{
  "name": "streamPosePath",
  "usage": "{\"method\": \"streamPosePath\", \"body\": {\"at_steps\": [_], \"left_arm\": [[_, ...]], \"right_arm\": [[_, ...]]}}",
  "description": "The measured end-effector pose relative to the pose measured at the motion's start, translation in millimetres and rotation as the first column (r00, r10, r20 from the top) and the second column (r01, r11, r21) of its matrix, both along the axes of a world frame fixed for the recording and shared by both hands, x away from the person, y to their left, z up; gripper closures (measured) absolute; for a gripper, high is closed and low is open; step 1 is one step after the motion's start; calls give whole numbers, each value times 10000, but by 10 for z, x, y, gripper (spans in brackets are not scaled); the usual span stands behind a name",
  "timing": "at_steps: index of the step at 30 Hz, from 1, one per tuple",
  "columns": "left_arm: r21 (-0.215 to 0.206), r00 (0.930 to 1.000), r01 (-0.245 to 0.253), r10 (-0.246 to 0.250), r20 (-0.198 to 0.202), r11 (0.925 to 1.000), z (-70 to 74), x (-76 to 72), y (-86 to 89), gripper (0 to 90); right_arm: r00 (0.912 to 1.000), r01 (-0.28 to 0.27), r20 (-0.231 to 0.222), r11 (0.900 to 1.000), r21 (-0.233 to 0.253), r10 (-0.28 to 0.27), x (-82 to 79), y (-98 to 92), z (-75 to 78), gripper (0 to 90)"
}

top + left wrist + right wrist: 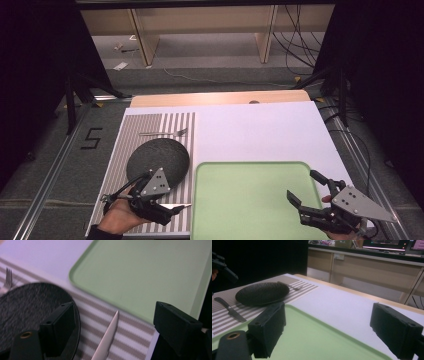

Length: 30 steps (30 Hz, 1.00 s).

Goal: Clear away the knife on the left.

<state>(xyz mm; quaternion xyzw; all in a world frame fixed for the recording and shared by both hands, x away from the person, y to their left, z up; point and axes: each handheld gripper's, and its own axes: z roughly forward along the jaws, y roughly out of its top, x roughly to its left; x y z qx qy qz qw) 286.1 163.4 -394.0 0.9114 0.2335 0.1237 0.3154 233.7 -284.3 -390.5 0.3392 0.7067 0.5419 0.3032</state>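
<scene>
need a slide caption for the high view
Two open hand-held grippers, left and right, flank a green tray beside a dark plate.

Overall light: even and soft from overhead, table (260, 130) bright, upper left and upper right corners of the high view near black.
Shadows: faint, short, beneath the plate (159, 159) and tray (252, 200).
Glare: pale sheen along the knife (106, 338) blade.
Blur: motion smear on the plate rim and fork (7, 280) at left of the left gripper view.
Focus: near jaws soft in both gripper views.
Background: bright monitors at top right of the right gripper view, slightly blown out.
</scene>
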Motion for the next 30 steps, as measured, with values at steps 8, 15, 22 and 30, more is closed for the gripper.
{"method": "streamPosePath", "body": {"at_steps": [8,15,22,30], "left_arm": [[1309,9970,-122,220,-736,9913,-165,75,162,198],[2157,9916,-249,515,-1183,9761,-195,104,319,203],[2739,9790,-334,866,-1848,9612,-347,146,388,225],[3170,9573,-503,1362,-2550,9471,-475,212,485,306]], "right_arm": [[10000,11,-69,10000,-65,-11,3,7,-7,140],[10000,6,-40,10000,-34,-7,3,0,-6,140],[10000,-3,-93,10000,-100,2,7,8,-10,141],[9999,14,-111,9999,-111,-15,6,10,-13,142]]}}
